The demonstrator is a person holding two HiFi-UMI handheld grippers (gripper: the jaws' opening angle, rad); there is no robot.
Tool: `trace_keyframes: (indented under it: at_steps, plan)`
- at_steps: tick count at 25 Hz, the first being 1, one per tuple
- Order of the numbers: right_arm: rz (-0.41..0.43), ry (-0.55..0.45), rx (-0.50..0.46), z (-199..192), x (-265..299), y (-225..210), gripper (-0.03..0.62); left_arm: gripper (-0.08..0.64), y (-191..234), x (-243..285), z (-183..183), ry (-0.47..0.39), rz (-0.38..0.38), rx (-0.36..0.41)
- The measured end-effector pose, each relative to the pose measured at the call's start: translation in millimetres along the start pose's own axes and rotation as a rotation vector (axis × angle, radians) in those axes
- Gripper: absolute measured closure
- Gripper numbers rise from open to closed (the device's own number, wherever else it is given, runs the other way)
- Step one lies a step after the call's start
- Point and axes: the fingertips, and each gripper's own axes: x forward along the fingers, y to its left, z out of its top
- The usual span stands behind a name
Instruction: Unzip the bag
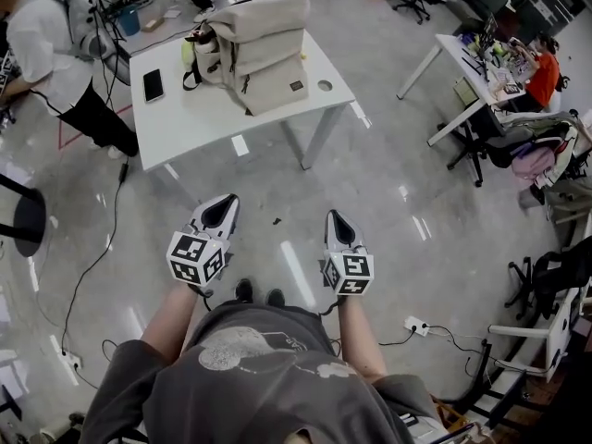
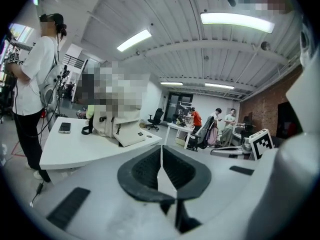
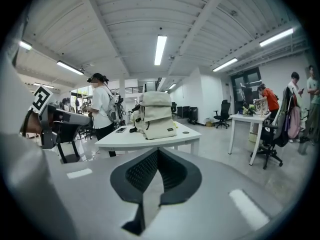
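Head view is showing the bag [image 1: 254, 49] standing on the table [image 1: 185, 123], well apart from us. We are holding the left gripper [image 1: 225, 203] and right gripper [image 1: 335, 218] pressed together, empty. We are judging it soft and slack: brace cloth, pinch the zip pull.

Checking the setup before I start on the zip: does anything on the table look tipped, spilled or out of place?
Nothing stands out. The beige backpack stands upright on the white table, a phone lies flat beside it, and nothing is spilled.
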Motion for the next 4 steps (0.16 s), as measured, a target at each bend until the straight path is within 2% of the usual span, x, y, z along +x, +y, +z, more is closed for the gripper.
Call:
trace_keyframes:
  at_steps: [4]
  plan:
    - [-0.001, -0.007, -0.004, 6.9, -5.0, -5.9, 0.594, 0.541, -2.3, -0.9, 11.7, -0.014, 0.012, 0.006]
